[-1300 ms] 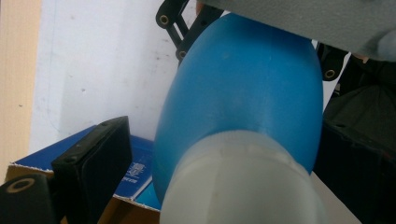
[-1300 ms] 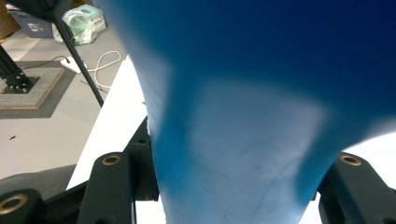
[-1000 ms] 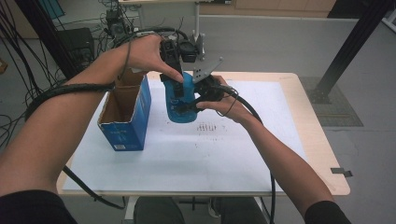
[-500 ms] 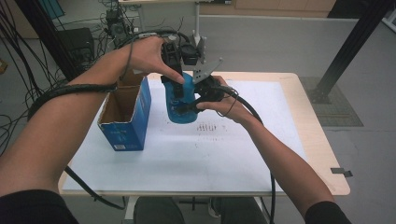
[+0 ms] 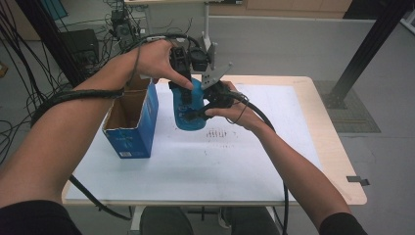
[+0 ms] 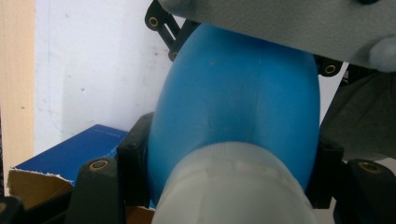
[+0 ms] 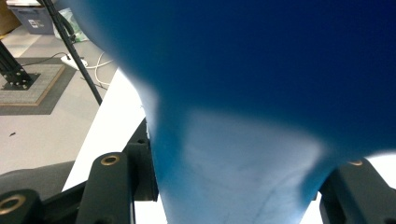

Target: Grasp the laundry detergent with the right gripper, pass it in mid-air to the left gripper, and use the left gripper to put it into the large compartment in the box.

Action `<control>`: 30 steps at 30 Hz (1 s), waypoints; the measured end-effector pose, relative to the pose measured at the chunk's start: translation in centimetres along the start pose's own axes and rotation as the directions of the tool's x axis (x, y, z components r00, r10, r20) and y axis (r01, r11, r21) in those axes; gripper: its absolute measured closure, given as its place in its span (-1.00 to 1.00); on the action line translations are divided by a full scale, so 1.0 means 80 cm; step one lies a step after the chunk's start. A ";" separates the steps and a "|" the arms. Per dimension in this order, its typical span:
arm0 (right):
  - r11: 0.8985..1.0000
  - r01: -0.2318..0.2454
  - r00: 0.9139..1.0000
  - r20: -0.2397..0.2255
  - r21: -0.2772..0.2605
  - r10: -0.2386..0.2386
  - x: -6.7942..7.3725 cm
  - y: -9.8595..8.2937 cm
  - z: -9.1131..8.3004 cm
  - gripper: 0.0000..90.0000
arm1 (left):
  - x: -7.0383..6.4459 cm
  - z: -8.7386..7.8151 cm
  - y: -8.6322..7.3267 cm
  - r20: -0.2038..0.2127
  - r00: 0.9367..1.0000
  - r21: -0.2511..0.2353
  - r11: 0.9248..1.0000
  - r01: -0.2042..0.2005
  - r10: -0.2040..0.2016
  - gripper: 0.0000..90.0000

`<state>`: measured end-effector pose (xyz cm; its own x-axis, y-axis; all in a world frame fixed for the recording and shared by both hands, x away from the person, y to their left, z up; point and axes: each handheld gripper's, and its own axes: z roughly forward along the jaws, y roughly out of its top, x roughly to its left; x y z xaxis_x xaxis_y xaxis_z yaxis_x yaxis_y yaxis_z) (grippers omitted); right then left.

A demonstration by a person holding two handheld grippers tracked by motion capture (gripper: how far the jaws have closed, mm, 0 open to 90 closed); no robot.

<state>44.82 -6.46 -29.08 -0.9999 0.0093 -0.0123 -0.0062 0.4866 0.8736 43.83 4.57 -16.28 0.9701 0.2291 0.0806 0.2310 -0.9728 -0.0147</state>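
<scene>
Above the white tabletop, both grippers clamp one blue bottle beside an open box.

From the high view, the blue bottle [image 5: 188, 105] hangs over the table [image 5: 274, 161], just right of the blue cardboard box [image 5: 131, 125]; the left gripper [image 5: 185, 88] grips near its top, the right gripper [image 5: 203, 108] its lower side. Through the left gripper view, black jaws pinch the bottle [image 6: 233, 112] just above its white cap [image 6: 231, 186]. Through the right gripper view, jaws squeeze the blue body [image 7: 243, 154]. The step looks like a two-handed carry or handover; next, one gripper likely needs to let go before the bottle can be lowered.
</scene>
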 end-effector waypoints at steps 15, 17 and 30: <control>1.000 -0.005 1.000 0.003 0.002 0.005 -0.002 -0.003 -0.004 -0.07 | 0.001 0.001 0.006 -0.001 1.000 0.008 1.000 -0.006 0.006 -0.20; 1.000 -0.002 1.000 0.007 0.003 0.002 -0.003 -0.004 -0.004 -0.07 | 0.001 0.001 0.006 -0.001 1.000 0.009 1.000 -0.006 0.006 -0.20; 1.000 -0.006 1.000 -0.005 -0.004 0.006 -0.004 -0.004 0.000 -0.08 | 0.002 0.002 0.004 0.002 1.000 0.015 1.000 -0.003 0.003 -0.19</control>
<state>45.11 -6.63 -29.35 -1.0000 0.0076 -0.0046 -0.0003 0.4832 0.8755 44.03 4.31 -16.41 0.9710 0.2262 0.0781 0.2290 -0.9730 -0.0301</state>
